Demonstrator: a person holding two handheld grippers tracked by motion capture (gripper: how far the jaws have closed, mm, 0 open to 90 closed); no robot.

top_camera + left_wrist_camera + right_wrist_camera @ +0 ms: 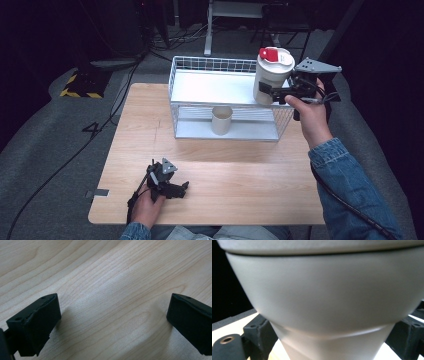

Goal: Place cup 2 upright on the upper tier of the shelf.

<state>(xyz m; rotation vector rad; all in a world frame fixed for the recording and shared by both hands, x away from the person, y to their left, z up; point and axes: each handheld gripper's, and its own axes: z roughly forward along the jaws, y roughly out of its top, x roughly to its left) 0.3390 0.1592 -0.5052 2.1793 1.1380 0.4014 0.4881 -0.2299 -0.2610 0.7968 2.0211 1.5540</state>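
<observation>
The right gripper (274, 94) pinches a white lidded cup (271, 75), lifted above the right end of the wire rack (222, 102); setting it down appears left to do. The left gripper (170, 187) rests spread on the near table (240, 185), empty.

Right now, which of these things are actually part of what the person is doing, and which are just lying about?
In use:
- white lidded cup, clamped in the right gripper
- wire rack, beside it
- small cup on the rack's lower shelf

Just lying about:
- left gripper, open, resting on the table
- floor cables
</observation>
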